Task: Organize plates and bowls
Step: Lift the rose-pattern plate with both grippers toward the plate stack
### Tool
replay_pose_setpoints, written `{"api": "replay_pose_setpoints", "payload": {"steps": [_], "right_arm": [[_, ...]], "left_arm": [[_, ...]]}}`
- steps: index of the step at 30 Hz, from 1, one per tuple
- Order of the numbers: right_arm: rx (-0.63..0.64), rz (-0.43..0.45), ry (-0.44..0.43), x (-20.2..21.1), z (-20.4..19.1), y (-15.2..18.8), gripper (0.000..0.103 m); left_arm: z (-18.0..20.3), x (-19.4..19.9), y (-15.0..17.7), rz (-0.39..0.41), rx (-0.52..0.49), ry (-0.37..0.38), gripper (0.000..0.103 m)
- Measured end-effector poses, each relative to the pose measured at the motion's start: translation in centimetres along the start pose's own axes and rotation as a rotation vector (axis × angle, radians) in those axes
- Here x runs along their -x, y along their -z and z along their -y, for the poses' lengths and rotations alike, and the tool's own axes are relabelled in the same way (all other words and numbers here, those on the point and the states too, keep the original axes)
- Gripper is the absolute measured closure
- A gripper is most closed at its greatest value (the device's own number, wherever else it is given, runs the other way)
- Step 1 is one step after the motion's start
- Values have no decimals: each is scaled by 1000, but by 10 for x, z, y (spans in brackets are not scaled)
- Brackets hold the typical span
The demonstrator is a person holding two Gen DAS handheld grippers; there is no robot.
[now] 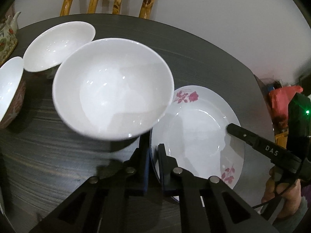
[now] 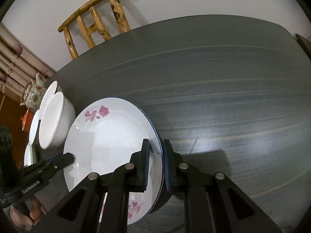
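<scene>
Large white ceramic bowl [image 1: 112, 89] nearest the left camera: inside bare, just glossy highlights. It overlaps the far-left rim of the white rose-printed plate [image 1: 196, 128] in the left wrist view; can't tell if they touch. Two more white bowls behind it: a shallower one [image 1: 58, 45], inside bare, and one with a reddish patterned outside [image 1: 9, 89], cut off at the frame's left edge. All sit on the dark grey wood-grain table [image 2: 223, 89].

Plate: white, shallow well, nothing on it, pink rose sprig at the far rim and another at the near rim, thin blue line on the edge. In the right wrist view a second blue edge shows just under it, so maybe two stacked, not certain. It lies near the table's front, between the two grippers.

Left gripper [image 1: 153, 163]: fingers nearly together, straddling the plate's left rim, one pad either side. Right gripper [image 2: 155, 163]: same on the right rim, one pad above the plate face, one outside the edge. Looks clamped on both sides; actual pad contact is hard to confirm.

Floral teapot [image 2: 34, 93] at the table's far left, partly hidden by the bowls. Bamboo-style wooden chair [image 2: 93, 21] behind the table, lower part hidden. Right-side clutter is blurred.
</scene>
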State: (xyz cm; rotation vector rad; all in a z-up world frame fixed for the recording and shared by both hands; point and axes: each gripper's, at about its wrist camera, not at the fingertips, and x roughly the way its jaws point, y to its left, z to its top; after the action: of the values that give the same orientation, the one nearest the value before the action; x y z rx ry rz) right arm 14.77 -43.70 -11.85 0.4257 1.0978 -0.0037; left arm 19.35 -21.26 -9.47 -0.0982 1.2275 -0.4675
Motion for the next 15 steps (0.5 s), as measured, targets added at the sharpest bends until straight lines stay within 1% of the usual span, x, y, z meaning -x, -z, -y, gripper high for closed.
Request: {"api": "replay_pose_setpoints", "payload": {"steps": [7, 12, 15], "right_arm": [[0, -30, -23, 4, -15, 32, 91], [17, -52, -50, 6, -36, 53, 91], [37, -67, -61, 4, -54, 66, 91]], "left_arm": [[-19, 17, 23, -22, -30, -22, 95], [-33, 33, 43, -19, -58, -49, 94], [-46, 42, 51, -13, -52, -63, 94]]}}
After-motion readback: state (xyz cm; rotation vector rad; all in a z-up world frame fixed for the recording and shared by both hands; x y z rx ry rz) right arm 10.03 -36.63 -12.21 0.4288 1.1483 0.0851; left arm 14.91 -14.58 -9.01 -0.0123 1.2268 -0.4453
